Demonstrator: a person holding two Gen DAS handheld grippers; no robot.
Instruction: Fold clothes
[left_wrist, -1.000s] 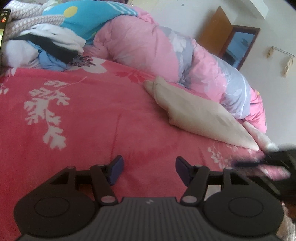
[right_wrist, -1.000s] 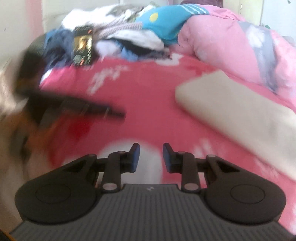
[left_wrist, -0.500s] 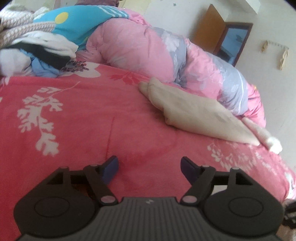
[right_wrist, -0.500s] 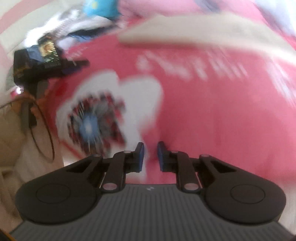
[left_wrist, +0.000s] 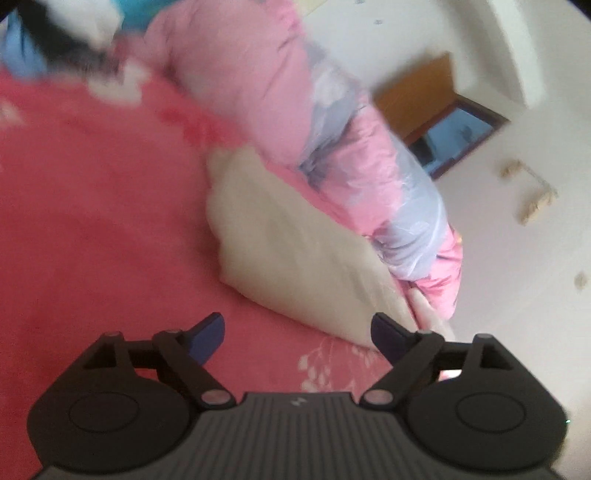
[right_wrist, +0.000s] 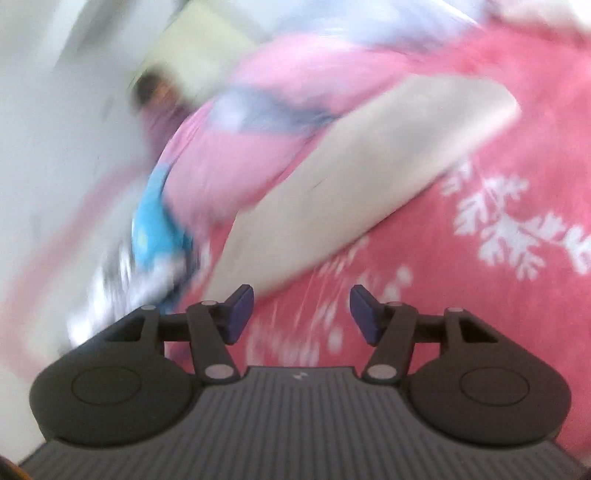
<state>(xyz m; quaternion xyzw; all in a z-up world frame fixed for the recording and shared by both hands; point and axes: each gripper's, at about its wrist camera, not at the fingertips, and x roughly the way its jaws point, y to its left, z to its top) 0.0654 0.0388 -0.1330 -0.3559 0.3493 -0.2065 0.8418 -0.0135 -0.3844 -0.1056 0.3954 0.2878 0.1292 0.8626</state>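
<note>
One beige garment (left_wrist: 295, 254) lies folded on the red bedspread (left_wrist: 92, 221), running from about 11 o'clock to 3 o'clock past the left gripper (left_wrist: 297, 332), its far edge touching the pink quilt (left_wrist: 295, 92). The left jaws are spread wide and hold nothing, above bare bedspread near the garment's near edge. Open red cloth stretches off toward 9 o'clock. The right view is badly blurred; the right gripper (right_wrist: 301, 308) also has its jaws spread and empty, the garment (right_wrist: 351, 177) at 12 o'clock. Mixed clothes (left_wrist: 55, 44) pile up at 10 o'clock.
</note>
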